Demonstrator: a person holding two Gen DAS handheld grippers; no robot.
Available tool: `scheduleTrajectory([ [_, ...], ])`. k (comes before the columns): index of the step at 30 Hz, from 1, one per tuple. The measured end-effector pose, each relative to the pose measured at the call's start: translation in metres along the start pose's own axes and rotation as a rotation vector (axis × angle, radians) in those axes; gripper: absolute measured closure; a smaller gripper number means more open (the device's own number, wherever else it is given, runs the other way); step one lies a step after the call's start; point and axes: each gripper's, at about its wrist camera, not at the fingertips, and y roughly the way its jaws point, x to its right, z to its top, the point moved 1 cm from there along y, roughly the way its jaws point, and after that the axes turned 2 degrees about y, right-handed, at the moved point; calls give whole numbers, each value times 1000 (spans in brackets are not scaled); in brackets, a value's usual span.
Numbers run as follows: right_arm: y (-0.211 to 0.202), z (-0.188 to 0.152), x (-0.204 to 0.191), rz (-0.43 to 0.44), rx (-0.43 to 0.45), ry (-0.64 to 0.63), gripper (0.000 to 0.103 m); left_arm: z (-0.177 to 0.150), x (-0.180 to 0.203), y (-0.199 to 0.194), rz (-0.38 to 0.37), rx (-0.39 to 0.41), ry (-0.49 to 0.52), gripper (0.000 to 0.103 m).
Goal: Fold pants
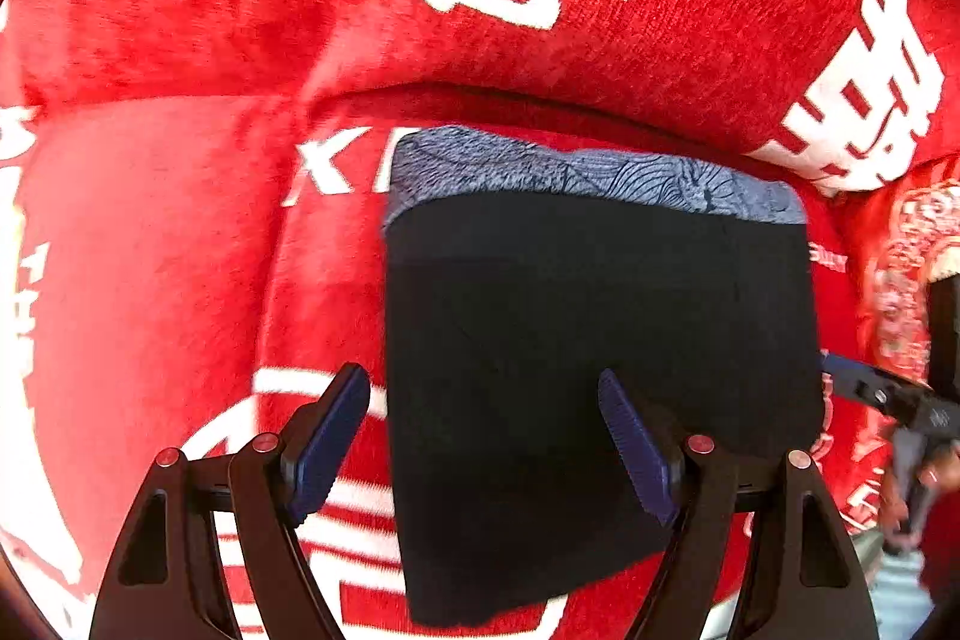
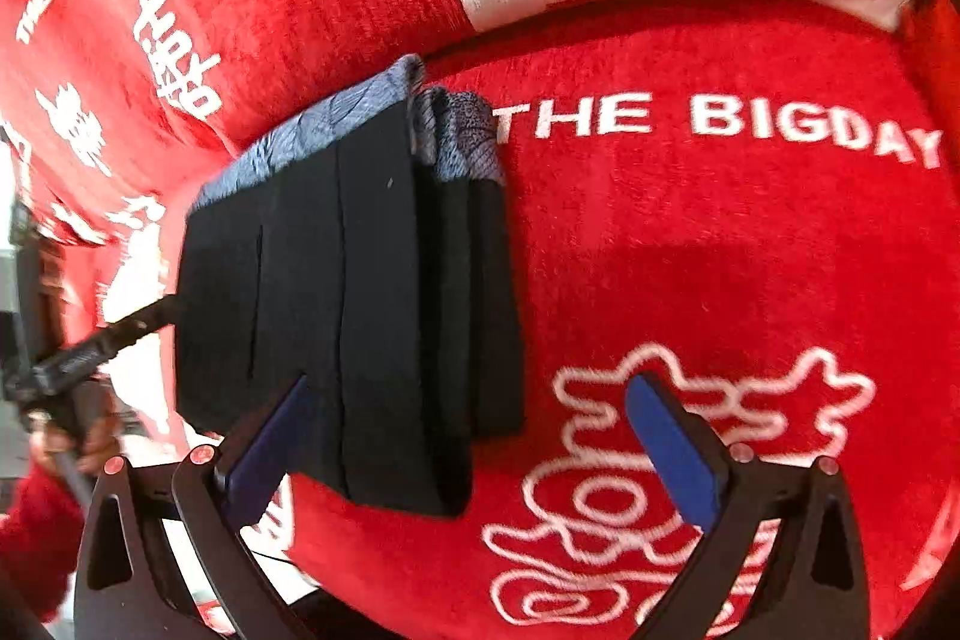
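Observation:
The black pants [image 1: 600, 352] lie folded into a compact rectangle on the red sofa seat, with a blue-grey patterned waistband [image 1: 570, 172] at the far edge. My left gripper [image 1: 483, 394] is open and empty, hovering over the bundle's near left edge. In the right wrist view the folded pants [image 2: 360, 310] show stacked layers, with the waistband [image 2: 462, 136] on the far side. My right gripper [image 2: 468, 406] is open and empty over the bundle's near right edge. The right gripper's tip [image 1: 882, 391] shows at the right of the left wrist view, and the left gripper's tip [image 2: 108, 340] at the left of the right wrist view.
The red plush seat cushion [image 2: 720, 250] carries white lettering. The red backrest [image 1: 540, 40] rises just behind the pants. A patterned red cushion [image 1: 900, 250] lies to the right.

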Motion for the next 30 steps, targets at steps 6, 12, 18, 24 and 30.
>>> scheduleTrajectory([
  [6,29,25,9,161,-89,4,0,10,-19,27,-157,-82,-10,20],
  [12,55,44,14,367,-143,42,0,14,-10,51,-208,-96,-9,7],
  [18,59,52,25,438,-168,146,2,16,1,63,-208,-84,-56,3],
  [24,53,47,-1,338,-163,39,46,8,16,39,-149,3,-19,31],
  [30,25,33,-6,405,-135,67,57,-3,27,7,-128,40,-12,39],
])
